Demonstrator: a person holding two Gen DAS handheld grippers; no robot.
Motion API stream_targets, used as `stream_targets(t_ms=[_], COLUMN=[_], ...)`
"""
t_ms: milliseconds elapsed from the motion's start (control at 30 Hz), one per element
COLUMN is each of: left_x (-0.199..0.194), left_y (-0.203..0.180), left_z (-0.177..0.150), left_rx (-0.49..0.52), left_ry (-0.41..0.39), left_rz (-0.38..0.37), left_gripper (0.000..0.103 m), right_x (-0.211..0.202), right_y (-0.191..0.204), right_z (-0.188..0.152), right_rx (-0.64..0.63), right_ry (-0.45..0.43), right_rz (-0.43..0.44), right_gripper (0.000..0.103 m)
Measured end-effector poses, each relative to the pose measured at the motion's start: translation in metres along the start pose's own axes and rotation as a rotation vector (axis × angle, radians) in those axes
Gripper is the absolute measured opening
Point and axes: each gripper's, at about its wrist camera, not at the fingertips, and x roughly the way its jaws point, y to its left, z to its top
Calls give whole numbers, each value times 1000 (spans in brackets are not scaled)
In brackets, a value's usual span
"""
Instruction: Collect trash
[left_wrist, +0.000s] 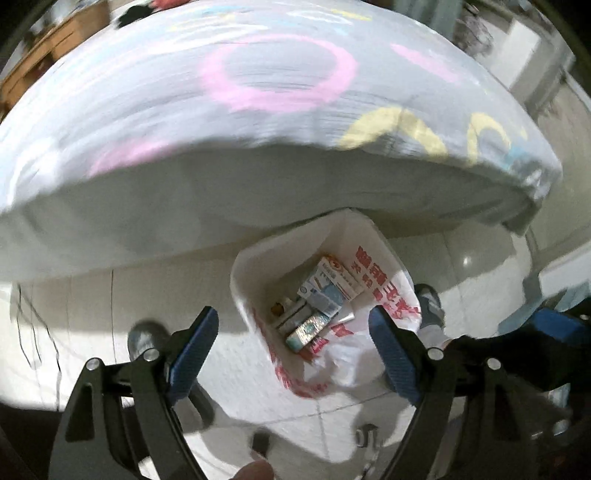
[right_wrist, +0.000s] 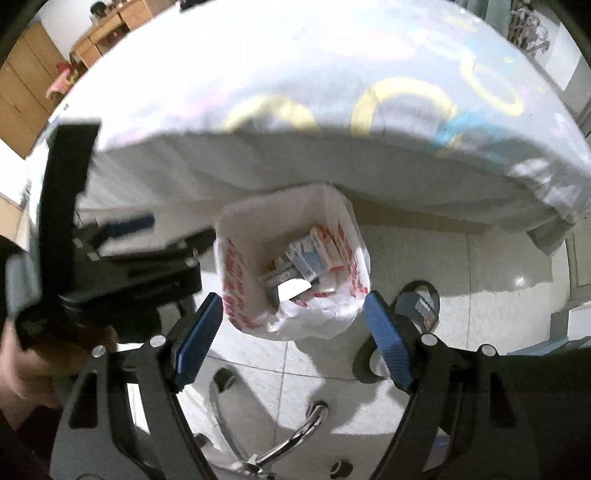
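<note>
Both grippers, left (left_wrist: 291, 341) & right (right_wrist: 293, 334), spread wide w/ nothing between, hanging over bin (left_wrist: 243, 266), likely for clear drop line. Boxes (left_wrist: 325, 291) lying inside bag liner (left_wrist: 384, 291), against bed (left_wrist: 258, 122) edge. Shoes (left_wrist: 142, 339), chair base (right_wrist: 280, 439) crowding floor nearby; bed overhang tight behind.

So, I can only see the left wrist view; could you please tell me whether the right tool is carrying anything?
Observer: No, the right tool is open, with nothing between its blue pads.
Operator: Thank you. Is there anything under it that I should mind?
Observer: Yes, a chrome chair base with castors stands just on the near side of the lined bin.
</note>
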Motion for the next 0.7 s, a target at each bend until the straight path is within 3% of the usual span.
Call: stream_targets(t_ms=[233, 400, 500, 700], left_x=[-54, -110, -135, -180], left_y=[14, 15, 23, 39], left_z=[-31, -23, -16, -5], left_rx=[-160, -133, -144, -164], left_ry=[-70, -231, -279, -369], left_rz=[24, 138, 165, 239], left_gripper=[81, 84, 84, 87], right_x=[-83, -141, -169, -203], right_y=[13, 17, 21, 29], right_z=[-7, -5, -1, 4], right_rx=[-4, 26, 26, 10], right_ry=[-195, -353, -442, -534], right_rz=[-8, -7, -21, -14], right_gripper=[77, 78, 85, 85])
